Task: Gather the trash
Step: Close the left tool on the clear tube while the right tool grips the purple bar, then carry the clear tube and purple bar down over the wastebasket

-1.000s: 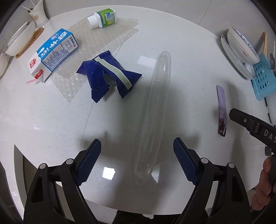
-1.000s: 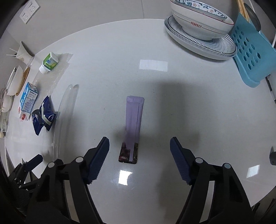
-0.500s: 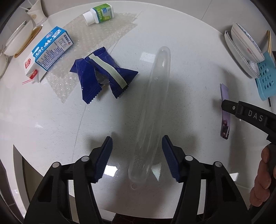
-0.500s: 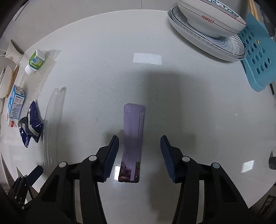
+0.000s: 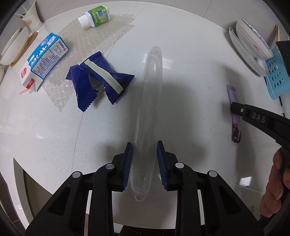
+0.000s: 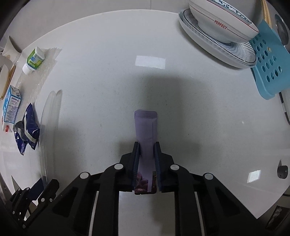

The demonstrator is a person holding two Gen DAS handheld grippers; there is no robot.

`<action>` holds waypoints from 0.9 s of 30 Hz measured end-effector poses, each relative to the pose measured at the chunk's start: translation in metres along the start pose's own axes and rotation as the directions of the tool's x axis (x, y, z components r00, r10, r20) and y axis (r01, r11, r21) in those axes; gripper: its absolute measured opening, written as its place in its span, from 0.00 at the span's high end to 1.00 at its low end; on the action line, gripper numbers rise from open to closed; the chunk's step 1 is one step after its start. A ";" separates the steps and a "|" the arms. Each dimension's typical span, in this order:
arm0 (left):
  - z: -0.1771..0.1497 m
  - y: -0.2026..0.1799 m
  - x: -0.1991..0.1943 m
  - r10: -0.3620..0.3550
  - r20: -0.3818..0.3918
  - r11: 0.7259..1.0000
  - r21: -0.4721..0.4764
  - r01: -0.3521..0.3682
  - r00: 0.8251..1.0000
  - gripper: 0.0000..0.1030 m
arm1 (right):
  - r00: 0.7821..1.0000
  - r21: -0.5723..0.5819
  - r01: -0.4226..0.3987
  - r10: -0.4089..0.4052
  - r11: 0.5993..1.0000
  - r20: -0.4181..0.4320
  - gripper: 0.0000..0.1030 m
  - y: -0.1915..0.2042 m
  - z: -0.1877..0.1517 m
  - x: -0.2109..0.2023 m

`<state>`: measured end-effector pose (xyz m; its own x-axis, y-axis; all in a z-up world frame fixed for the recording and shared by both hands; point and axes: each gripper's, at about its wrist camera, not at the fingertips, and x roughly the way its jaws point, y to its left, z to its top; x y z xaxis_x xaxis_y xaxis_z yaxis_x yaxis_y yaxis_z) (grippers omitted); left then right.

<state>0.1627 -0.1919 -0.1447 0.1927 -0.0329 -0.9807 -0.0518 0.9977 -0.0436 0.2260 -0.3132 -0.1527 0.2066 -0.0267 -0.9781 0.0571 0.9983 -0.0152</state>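
Note:
A long clear plastic tube point(image 5: 150, 90) lies on the white round table point(image 5: 190, 59). My left gripper point(image 5: 144, 145) is closing around the tube's near end, and its blue pads touch both sides. In the right wrist view, my right gripper point(image 6: 146, 145) is shut on the near half of a purple sachet point(image 6: 145, 125) that lies flat. A crumpled blue wrapper point(image 5: 97, 83), a blue milk carton point(image 5: 43, 61) and a small white-capped bottle point(image 5: 94, 16) lie to the left, on or near a bubble wrap sheet point(image 5: 87, 41).
A bowl point(image 6: 217, 23) on a striped plate point(image 6: 235, 54) and a blue perforated tray point(image 6: 266, 67) stand at the back right. A paper cup point(image 5: 31, 14) and dishes sit at the far left. A person's hand point(image 5: 275, 185) holds the right gripper. The table edge runs close below both grippers.
Both grippers went from wide open to closed: the left onto the clear tube's near end, the right onto the purple sachet. Both also sank a little toward the table.

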 end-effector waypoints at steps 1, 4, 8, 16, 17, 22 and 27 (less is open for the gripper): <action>-0.001 0.000 -0.002 0.005 0.009 1.000 0.007 -0.005 1.000 0.74 | 1.000 -0.003 -0.001 0.001 1.000 0.000 0.86 -0.001 -0.002 -0.001; -0.002 0.001 -0.007 0.003 0.025 1.000 0.016 -0.003 1.000 0.75 | 1.000 -0.009 -0.002 0.002 1.000 0.002 0.86 -0.003 -0.005 -0.002; -0.003 0.004 -0.012 -0.011 0.037 1.000 0.019 0.011 0.999 0.75 | 1.000 -0.012 -0.001 0.002 1.000 0.010 0.86 0.000 -0.014 -0.010; -0.001 0.020 -0.025 -0.023 0.065 0.999 0.030 0.021 0.998 0.75 | 0.999 -0.005 0.000 0.000 1.000 0.046 0.86 0.005 -0.025 -0.030; -0.002 0.024 -0.026 -0.025 0.068 0.999 0.032 0.023 0.997 0.75 | 0.999 -0.004 -0.001 0.001 1.000 0.049 0.86 0.005 -0.028 -0.032; -0.009 0.028 -0.041 -0.038 0.089 0.999 0.042 0.035 0.995 0.76 | 0.998 0.005 -0.001 0.001 1.000 0.066 0.86 0.006 -0.036 -0.046; -0.020 0.027 -0.054 -0.055 0.113 0.998 0.049 0.049 0.992 0.76 | 0.997 0.019 -0.004 0.003 1.000 0.082 0.86 -0.002 -0.042 -0.057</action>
<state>0.1314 -0.1643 -0.0972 0.3047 -0.0805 -0.9490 0.0054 0.9966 -0.0828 0.1731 -0.3116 -0.1058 0.2861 -0.0283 -0.9578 0.0749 0.9972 -0.0071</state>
